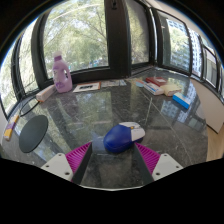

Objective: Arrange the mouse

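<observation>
Blue mouse (118, 138) between the spread fingers of the gripper (113, 152), not yet grasped.

The mouse lies on the dark glossy table (110, 105) near its front edge, beside a white mouse (132, 129), with a gap at each pad. It looks light, rigid and smooth, so it may slip; I would pinch its two long sides at the middle. A purple bottle (62, 73) stands at the far left corner.

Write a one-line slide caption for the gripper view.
Open tool with a blue mouse between its fingers on a dark table; a purple bottle stands by the windows.
</observation>
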{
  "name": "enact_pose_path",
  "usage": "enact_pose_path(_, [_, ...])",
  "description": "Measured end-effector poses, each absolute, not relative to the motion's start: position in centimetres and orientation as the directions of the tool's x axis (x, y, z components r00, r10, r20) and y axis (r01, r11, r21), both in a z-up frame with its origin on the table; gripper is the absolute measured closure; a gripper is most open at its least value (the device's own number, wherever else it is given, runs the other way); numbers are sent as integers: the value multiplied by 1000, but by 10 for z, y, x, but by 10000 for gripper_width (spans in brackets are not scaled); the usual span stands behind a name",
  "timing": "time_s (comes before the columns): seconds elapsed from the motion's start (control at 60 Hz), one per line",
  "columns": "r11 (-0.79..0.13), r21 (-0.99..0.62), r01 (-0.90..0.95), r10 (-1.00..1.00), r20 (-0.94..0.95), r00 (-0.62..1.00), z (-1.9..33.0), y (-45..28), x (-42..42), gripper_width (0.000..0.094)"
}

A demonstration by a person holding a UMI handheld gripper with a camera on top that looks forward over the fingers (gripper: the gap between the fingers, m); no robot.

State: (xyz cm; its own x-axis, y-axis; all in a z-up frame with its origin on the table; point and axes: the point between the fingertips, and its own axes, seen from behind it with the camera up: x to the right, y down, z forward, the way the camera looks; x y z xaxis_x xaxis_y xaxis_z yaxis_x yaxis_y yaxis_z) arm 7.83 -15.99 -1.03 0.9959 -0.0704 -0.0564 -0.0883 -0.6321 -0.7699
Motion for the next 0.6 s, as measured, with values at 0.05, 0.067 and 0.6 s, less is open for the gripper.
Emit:
enact_pose_path(0.05, [-630,-771,-98,-73,-67,995,-9,-151,78,83])
enact_pose_path(0.067, [-630,-771,-100,-74,-69,995,-9,-148,78,82])
enact_pose_path(0.6, [-612,-791,0,-22,17,1000,-15,-69,80,328])
